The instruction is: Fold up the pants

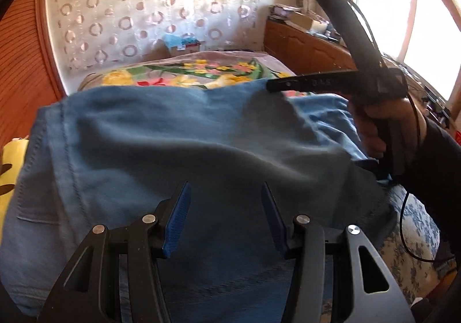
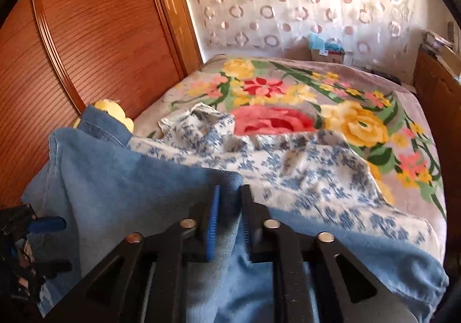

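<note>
Blue pants lie spread over the bed and fill most of the left wrist view. My left gripper hangs just above the pants with its blue pads apart, holding nothing. My right gripper is shut on a fold of the pants and lifts that edge. In the left wrist view the right gripper shows at the far right edge of the pants, held by a hand.
A floral blanket covers the bed, with a blue-and-white flowered cloth under the pants. A wooden wardrobe stands left, a wooden cabinet right, a window beyond it. A yellow soft toy lies by the wardrobe.
</note>
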Motion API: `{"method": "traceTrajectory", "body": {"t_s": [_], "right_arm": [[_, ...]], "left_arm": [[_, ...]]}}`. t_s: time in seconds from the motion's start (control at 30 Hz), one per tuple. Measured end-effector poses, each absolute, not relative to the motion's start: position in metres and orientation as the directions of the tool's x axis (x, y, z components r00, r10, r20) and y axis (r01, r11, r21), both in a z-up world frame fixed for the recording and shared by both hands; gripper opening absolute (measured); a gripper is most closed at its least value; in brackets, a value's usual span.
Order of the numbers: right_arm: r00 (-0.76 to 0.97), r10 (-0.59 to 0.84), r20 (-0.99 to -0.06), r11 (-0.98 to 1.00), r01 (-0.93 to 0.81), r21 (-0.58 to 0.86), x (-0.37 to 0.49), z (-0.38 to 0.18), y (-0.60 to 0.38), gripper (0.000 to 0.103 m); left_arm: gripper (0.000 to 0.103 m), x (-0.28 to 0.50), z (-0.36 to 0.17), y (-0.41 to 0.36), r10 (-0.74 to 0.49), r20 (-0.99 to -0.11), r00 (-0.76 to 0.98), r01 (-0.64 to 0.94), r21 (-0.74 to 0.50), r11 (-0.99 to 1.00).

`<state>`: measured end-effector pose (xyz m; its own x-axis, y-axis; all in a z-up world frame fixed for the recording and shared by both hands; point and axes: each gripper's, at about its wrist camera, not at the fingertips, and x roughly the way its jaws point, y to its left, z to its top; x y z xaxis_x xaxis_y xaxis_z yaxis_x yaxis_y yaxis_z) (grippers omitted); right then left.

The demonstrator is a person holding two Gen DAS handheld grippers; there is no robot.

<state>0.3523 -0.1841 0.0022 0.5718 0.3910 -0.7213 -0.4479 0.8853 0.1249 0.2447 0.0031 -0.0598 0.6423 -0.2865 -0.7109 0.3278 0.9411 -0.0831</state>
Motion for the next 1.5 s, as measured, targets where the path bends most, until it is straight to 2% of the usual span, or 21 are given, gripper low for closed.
{"method": "traceTrajectory", "body": {"t_s": [0.03, 0.33, 0.6, 1.0, 1.03, 1.07, 1.1, 1.23, 1.33, 1.5], "right_arm": [[0.579, 0.377, -0.723, 0.891, -0.44, 0.112, 0.352, 0.007, -0.185, 0.03], [0.552, 0.392, -0.736, 0.885, -0.443, 0.139, 0.293, 0.029, -0.214, 0.031], [0.511, 0.428, -0.745, 0.871, -0.454, 0.188, 0.24, 0.034, -0.23, 0.031], [0.438, 0.465, -0.769, 0.862, -0.423, 0.28, 0.275, 0.012, -0.228, 0.031], [0.435, 0.468, -0.77, 0.861, -0.422, 0.285, 0.278, 0.01, -0.228, 0.028], [0.435, 0.472, -0.767, 0.86, -0.421, 0.289, 0.281, 0.01, -0.229, 0.007], [0.451, 0.473, -0.757, 0.861, -0.419, 0.288, 0.283, 0.012, -0.231, 0.004], [0.508, 0.483, -0.713, 0.862, -0.419, 0.286, 0.288, 0.022, -0.239, 0.003], [0.531, 0.446, -0.72, 0.878, -0.416, 0.237, 0.282, 0.02, -0.233, 0.003], [0.558, 0.395, -0.729, 0.899, -0.398, 0.183, 0.261, 0.023, -0.237, 0.01]], "left_arm": [[0.052, 0.241, -0.061, -0.003, -0.293, -0.711, 0.639, 0.338, -0.083, 0.937], [0.052, 0.211, -0.06, -0.045, -0.395, -0.69, 0.607, 0.432, -0.131, 0.892], [0.052, 0.188, -0.076, -0.073, -0.446, -0.716, 0.536, 0.501, -0.155, 0.852], [0.052, 0.165, -0.085, -0.076, -0.424, -0.729, 0.537, 0.506, -0.124, 0.853], [0.052, 0.166, -0.087, -0.076, -0.421, -0.735, 0.532, 0.507, -0.122, 0.854], [0.052, 0.169, -0.09, -0.078, -0.413, -0.746, 0.521, 0.502, -0.124, 0.856], [0.052, 0.172, -0.092, -0.078, -0.411, -0.756, 0.51, 0.5, -0.128, 0.857], [0.051, 0.17, -0.092, -0.082, -0.407, -0.758, 0.51, 0.502, -0.122, 0.856], [0.051, 0.167, -0.091, -0.081, -0.411, -0.754, 0.512, 0.502, -0.126, 0.855], [0.051, 0.167, -0.087, -0.081, -0.419, -0.752, 0.509, 0.496, -0.142, 0.857]]}}
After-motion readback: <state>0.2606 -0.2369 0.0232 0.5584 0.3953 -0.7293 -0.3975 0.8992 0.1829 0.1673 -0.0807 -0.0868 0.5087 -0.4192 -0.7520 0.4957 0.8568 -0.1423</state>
